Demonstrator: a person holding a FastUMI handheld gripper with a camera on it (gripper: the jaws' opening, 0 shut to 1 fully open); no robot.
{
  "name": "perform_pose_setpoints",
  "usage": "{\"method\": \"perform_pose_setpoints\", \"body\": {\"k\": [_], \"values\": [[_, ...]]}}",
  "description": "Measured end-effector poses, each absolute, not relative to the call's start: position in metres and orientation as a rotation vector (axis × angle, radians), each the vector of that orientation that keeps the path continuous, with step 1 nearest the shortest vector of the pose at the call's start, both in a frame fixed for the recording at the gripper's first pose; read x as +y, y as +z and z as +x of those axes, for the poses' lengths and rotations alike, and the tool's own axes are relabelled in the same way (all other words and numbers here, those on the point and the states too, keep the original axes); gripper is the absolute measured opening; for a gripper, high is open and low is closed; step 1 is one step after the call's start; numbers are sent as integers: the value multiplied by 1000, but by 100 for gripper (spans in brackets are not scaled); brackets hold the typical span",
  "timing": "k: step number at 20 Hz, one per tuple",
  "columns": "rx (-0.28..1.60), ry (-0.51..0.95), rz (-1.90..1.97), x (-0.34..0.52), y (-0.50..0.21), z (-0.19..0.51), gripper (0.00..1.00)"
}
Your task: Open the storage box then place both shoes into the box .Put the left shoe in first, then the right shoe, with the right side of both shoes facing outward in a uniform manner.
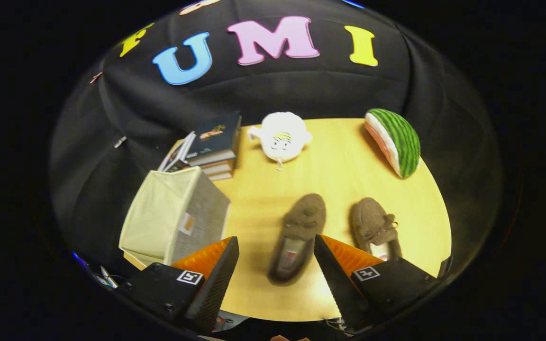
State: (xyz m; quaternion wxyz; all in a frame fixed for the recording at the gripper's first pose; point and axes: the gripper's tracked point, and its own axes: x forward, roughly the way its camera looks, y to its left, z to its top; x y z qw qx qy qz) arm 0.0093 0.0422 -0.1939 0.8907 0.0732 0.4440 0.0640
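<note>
Gripper view: two shoes, one box, jaws apart.

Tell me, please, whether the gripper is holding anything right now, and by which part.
Nothing is held. The gripper is open, its fingers apart above the table, with one brown shoe lying free between and just ahead of them.

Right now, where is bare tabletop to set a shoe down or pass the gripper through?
Bare table lies between the plush toy, the watermelon plush and the two shoes. Another strip runs between the storage box and the nearer shoe. Crowded: books behind the box. The open gripper straddles the nearer shoe.
</note>
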Motion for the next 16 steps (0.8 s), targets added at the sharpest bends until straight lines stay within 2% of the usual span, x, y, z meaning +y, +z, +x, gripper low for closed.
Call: {"method": "perform_pose_setpoints", "body": {"k": [5,10,13,15,16], "values": [[1020,137,37,6,-263,10,99],[1078,181,33,12,-327,31,99],[1083,163,74,8,-336,47,98],[1108,168,155,17,-341,50,85],[1128,173,177,20,-346,50,67]]}}
